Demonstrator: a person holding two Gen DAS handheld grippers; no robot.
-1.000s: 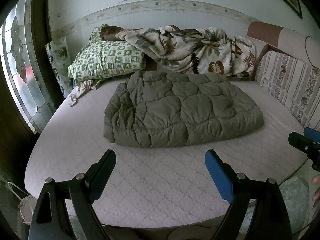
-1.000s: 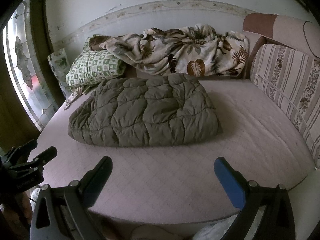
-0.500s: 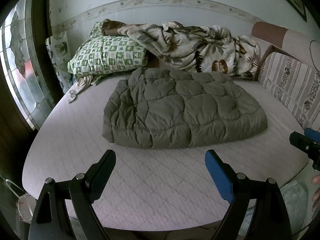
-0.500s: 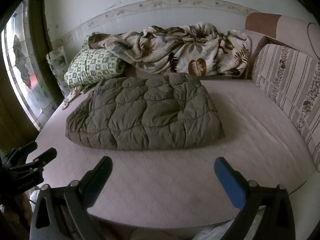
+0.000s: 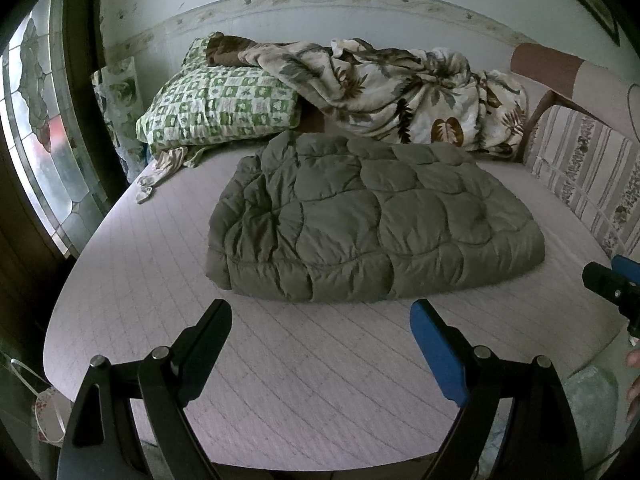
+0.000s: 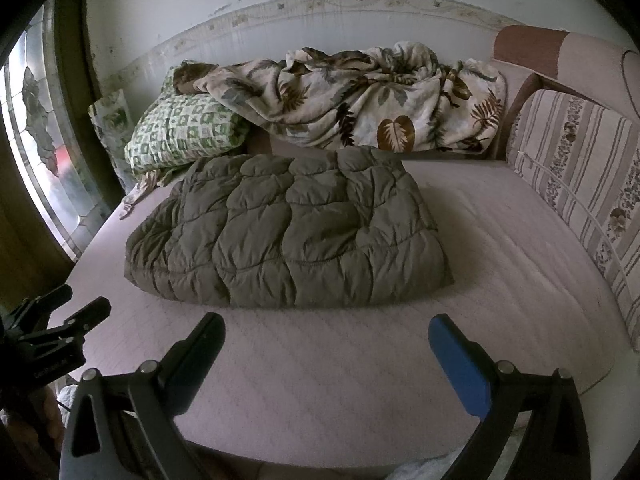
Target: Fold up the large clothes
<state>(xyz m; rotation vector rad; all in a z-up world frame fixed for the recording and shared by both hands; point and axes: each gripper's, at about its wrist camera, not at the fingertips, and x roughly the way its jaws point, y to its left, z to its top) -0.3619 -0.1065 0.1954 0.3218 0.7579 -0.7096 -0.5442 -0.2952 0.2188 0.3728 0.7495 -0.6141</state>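
Nearest to the left wrist camera, the left gripper (image 5: 320,322) hangs above the front part of the mattress (image 5: 280,380), its black finger and its blue finger spread wide with nothing between them. In the right wrist view the right gripper (image 6: 325,340) stands the same way over the pale quilted surface, fingers wide apart and empty. Each gripper also shows at the edge of the other camera: the right one at the far right of the left view, the left one at the lower left of the right view, and part of a hand (image 5: 634,384) is seen at the right border. A little beyond the fingertips, in the middle of the mattress, lies the olive-green quilted jacket (image 5: 372,224), folded into a thick, roughly rectangular bundle; no gripper touches it. Behind it on the left a green and white checked pillow (image 5: 216,108) leans toward the wall, and a crumpled blanket with a leaf print (image 5: 404,92) lies along the back, partly over the pillow. On the right side a striped cushion (image 6: 576,160) stands against the sofa back. At the left there is a stained-glass window (image 5: 36,128).
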